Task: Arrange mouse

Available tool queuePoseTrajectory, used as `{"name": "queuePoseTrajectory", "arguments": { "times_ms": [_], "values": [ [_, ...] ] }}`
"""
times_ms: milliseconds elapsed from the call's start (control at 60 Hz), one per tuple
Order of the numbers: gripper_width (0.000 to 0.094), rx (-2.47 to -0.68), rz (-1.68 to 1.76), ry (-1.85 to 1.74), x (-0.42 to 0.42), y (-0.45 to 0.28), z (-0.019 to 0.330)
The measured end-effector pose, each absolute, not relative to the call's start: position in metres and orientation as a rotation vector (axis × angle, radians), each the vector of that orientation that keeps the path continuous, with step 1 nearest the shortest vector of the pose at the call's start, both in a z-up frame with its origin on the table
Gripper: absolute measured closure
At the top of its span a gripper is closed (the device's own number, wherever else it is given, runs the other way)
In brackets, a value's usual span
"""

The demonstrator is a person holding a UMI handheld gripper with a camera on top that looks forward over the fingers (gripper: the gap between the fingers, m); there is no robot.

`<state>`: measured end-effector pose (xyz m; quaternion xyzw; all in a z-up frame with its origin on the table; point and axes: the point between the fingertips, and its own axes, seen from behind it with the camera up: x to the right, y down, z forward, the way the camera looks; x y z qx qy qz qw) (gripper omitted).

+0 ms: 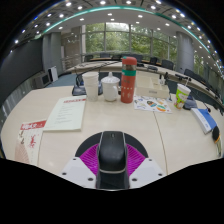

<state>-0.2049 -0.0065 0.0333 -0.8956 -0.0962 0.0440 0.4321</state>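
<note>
A black computer mouse [112, 155] sits between my gripper's [112, 160] two fingers, its body filling the gap between the magenta pads [92, 158]. Both pads press against its sides. The mouse is held above the pale tabletop [110, 118], pointing away toward the far side of the table.
On the table beyond the fingers stand a red bottle [129, 80], a white cup [109, 86], a clear cup [91, 86] and a black phone stand [79, 88]. A booklet [66, 113] lies left, a green-white cup [182, 96] and papers [152, 103] right.
</note>
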Motion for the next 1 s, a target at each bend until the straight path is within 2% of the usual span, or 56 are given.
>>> {"name": "queuePoseTrajectory", "arguments": {
  "times_ms": [100, 250, 283, 350, 367, 400, 483, 733, 850, 1000],
  "values": [
    [0.0595, -2.270, 0.085, -0.240, -0.214, -0.008, 0.006],
    [0.0449, -2.303, 0.096, -0.222, -0.219, -0.014, -0.009],
    [0.0372, -2.308, 0.088, -0.217, -0.217, -0.019, -0.006],
    [0.0090, -2.305, 0.088, -0.206, -0.216, -0.030, 0.008],
    [0.0072, -2.305, 0.089, -0.201, -0.216, -0.033, 0.013],
    [0.0107, -2.303, 0.087, -0.189, -0.214, -0.042, 0.023],
    [0.0071, -2.285, 0.086, -0.153, -0.213, -0.069, 0.055],
    [0.0080, -2.203, 0.098, -0.112, -0.213, -0.177, 0.153],
    [0.0077, -2.175, 0.074, -0.118, -0.211, -0.230, 0.183],
    [0.0080, -2.159, 0.053, -0.115, -0.212, -0.296, 0.204]
  ]
}}
